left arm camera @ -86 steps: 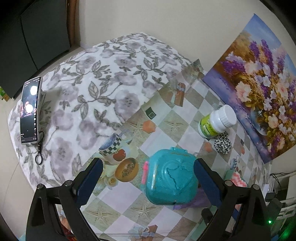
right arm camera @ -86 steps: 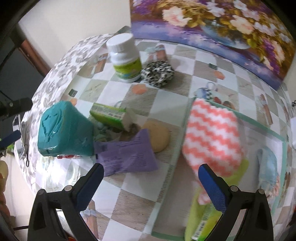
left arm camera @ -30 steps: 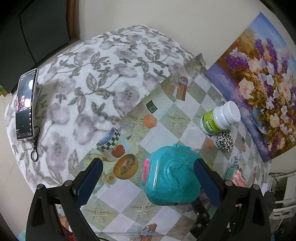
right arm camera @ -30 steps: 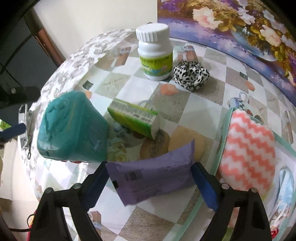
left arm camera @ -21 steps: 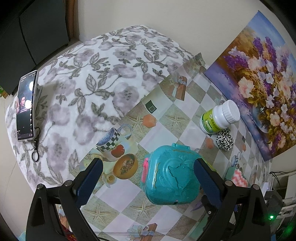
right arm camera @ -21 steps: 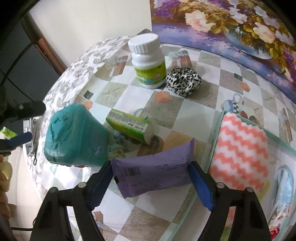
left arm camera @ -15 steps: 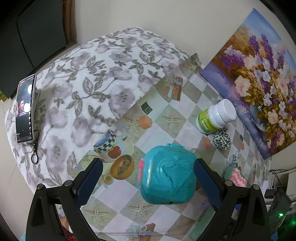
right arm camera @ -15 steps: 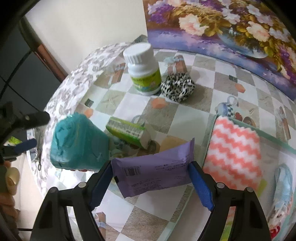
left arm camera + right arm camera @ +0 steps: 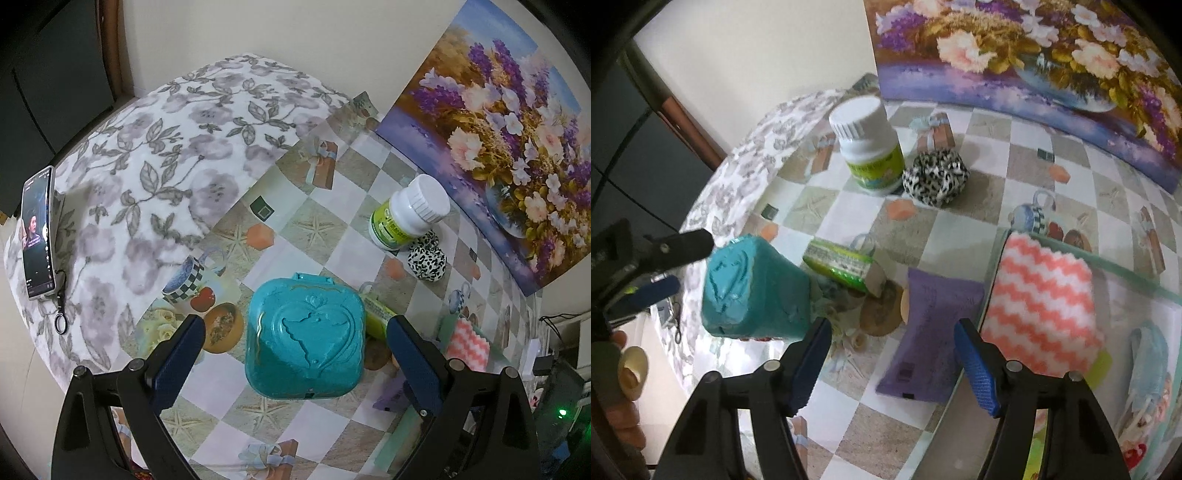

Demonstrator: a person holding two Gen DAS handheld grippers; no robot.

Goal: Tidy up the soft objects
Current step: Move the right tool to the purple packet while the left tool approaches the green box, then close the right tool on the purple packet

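Note:
A purple soft pack lies flat on the checked tablecloth between the fingers of my right gripper, whose jaws stand apart and do not touch it. A pink-and-white zigzag cloth lies on a mint-edged mat to the right; it also shows in the left wrist view. A leopard-print scrunchie sits by a white bottle. My left gripper is open and empty above a teal plastic case.
A green box lies beside the teal case. A flower painting leans on the wall. A floral blanket with a phone on it covers the table's left part.
The right gripper held the purple pack lifted between its fingers; now the pack lies flat on the table and the jaws stand off it. The left gripper has barely moved.

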